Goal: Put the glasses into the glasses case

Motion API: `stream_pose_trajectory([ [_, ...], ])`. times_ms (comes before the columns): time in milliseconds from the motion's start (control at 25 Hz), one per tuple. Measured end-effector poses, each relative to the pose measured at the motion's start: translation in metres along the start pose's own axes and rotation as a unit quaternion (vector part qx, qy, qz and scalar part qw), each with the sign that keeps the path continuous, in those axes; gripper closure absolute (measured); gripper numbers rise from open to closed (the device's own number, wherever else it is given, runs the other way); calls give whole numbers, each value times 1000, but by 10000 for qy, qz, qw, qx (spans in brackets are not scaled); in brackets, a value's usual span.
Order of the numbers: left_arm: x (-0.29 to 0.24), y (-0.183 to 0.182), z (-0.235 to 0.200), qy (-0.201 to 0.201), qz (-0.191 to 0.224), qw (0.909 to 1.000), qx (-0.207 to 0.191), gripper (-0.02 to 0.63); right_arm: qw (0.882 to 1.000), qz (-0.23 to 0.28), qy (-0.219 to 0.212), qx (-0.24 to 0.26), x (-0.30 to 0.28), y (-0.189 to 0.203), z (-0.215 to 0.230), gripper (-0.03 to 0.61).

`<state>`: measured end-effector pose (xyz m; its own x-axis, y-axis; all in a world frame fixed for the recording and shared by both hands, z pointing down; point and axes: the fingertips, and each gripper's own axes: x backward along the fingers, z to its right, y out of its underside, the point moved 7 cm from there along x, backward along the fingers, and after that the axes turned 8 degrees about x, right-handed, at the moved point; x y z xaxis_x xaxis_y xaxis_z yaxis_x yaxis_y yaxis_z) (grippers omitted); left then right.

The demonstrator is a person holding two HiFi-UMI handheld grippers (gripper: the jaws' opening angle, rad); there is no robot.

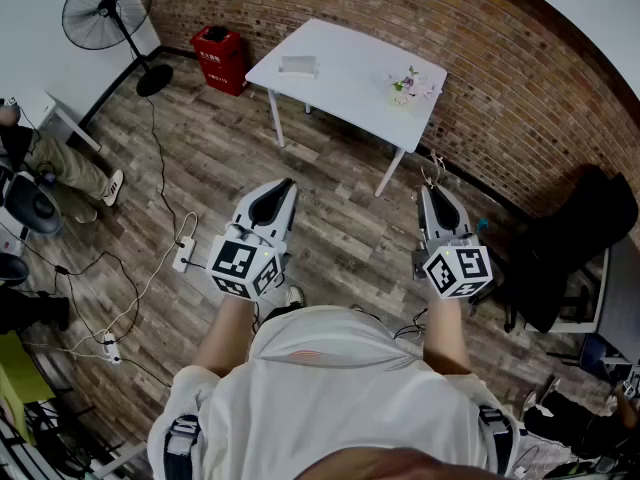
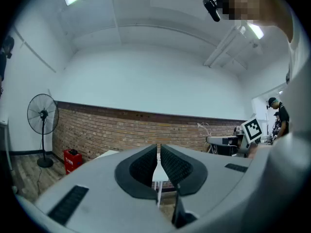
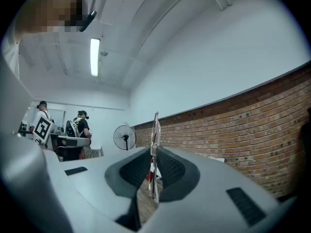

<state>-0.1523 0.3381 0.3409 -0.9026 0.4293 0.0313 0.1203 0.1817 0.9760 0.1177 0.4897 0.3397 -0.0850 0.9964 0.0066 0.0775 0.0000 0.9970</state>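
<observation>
Right gripper [image 3: 154, 152]: jaws clamped on the glasses [image 3: 155, 127]. The thin metal frame is seen edge-on at centre of frame, sticking up past the pads. Left gripper [image 2: 159, 148]: jaws together, nothing in them.

Judgement: glasses are light, wire-thin and easily bent; the lenses scratch, and slim metal may slip on the pads. Best hold is at the bridge or hinge with a soft squeeze.

Outward: white table [image 1: 345, 73] in the upper centre of the head view, well apart from both grippers. A pale flat box [image 1: 298, 65] lies on it, possibly the case; open or shut, cannot tell. Red bin [image 1: 220, 58] upper left by the wall, contents unseen.
</observation>
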Motion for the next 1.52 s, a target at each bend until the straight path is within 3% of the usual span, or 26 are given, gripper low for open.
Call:
stream_pose_trajectory([
  [800,-18,-6,-20,120,-95,9999,23,581,10000,-53,29,34,-26,-1,0,488],
  [1040,-24,-7,-56,174,-94,9997,107,581,10000,52,55,-50,-54,-1,-12,485],
  [1520,-12,1,-141,13,-289,9989,356,581,9994,-302,-175,-52,-130,14,-60,485],
])
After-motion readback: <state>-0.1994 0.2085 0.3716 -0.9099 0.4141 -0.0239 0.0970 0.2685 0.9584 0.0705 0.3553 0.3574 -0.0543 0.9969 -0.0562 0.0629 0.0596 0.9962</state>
